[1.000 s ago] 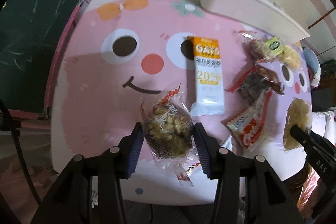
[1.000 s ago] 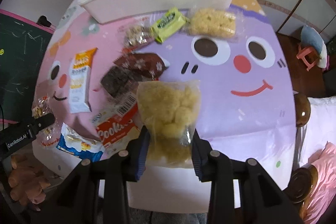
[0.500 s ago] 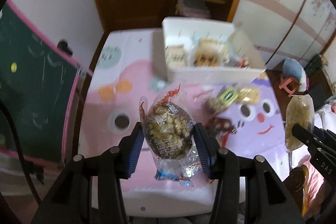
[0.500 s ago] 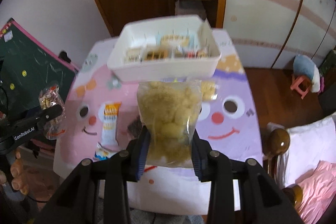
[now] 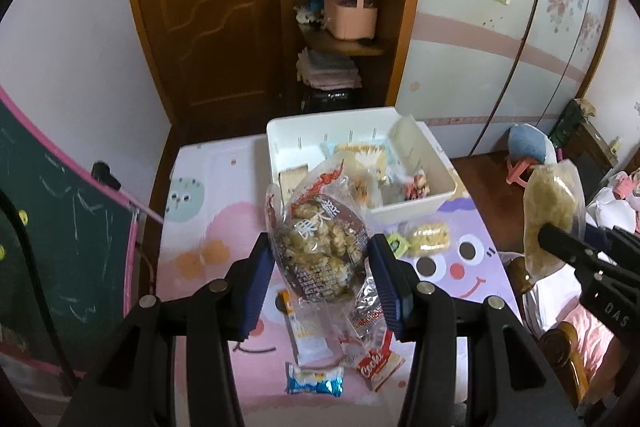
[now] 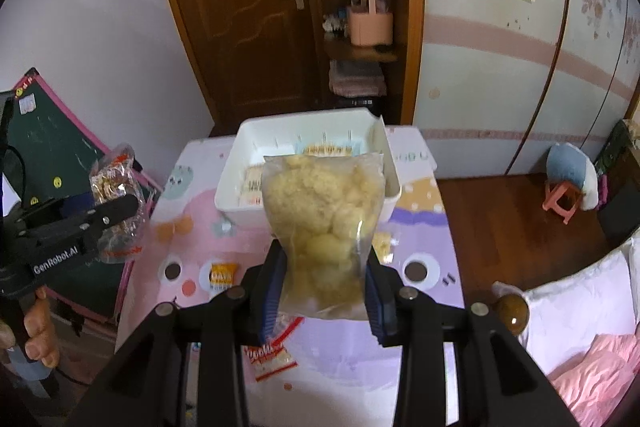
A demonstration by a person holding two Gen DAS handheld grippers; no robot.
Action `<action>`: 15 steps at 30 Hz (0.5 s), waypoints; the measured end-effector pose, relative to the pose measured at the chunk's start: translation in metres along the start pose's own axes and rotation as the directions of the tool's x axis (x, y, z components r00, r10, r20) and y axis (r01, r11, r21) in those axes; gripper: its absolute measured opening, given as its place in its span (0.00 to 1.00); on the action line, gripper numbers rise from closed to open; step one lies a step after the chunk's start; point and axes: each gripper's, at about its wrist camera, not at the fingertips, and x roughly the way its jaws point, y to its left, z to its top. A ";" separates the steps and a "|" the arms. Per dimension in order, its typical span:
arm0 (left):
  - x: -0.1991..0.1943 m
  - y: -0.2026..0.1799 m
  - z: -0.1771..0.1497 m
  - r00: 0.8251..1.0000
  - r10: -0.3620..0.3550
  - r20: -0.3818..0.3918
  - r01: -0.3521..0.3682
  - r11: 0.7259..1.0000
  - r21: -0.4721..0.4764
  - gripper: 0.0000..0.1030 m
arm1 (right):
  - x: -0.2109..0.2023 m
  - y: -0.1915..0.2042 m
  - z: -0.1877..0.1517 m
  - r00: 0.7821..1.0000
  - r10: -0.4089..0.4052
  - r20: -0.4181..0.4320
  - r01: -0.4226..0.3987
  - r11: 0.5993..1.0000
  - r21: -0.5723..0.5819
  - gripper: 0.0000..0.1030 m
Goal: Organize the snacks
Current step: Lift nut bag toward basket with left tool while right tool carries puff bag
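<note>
My left gripper [image 5: 322, 267] is shut on a clear brown-print nut snack bag [image 5: 320, 247], held high above the pink table [image 5: 200, 227]. My right gripper [image 6: 326, 275] is shut on a clear bag of yellow puffs [image 6: 324, 219], also high above the table. Each gripper shows in the other's view, the right [image 5: 560, 239] with its puff bag [image 5: 550, 203] and the left [image 6: 120, 207] with its nut bag [image 6: 114, 187]. The white bin [image 5: 436, 155] at the far end of the table holds several snacks; it also shows in the right wrist view [image 6: 232, 179].
Loose snacks lie on the table: an orange-white bar [image 5: 308, 339], a blue-white packet [image 5: 314, 379], a red cookie pack [image 5: 380, 367], a green packet [image 5: 396, 241], a yellow crisp bar [image 5: 430, 235]. A chalkboard [image 5: 60, 219] stands left; a bed [image 6: 580, 327] right.
Both grippers have risen well above the table with their bags, and the views have tilted up so the bin's inside and the room behind now show.
</note>
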 end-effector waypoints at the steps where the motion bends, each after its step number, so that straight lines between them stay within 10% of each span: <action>1: -0.001 0.000 0.006 1.000 0.000 0.008 0.000 1.000 0.003 0.46 | -0.002 0.000 0.006 1.000 0.001 0.010 -0.001 1.000 -0.002 0.35; 15: -0.014 0.012 0.127 0.981 0.022 0.191 -0.030 0.999 0.038 0.46 | -0.016 0.008 0.121 0.982 -0.004 0.190 0.004 1.000 0.001 0.35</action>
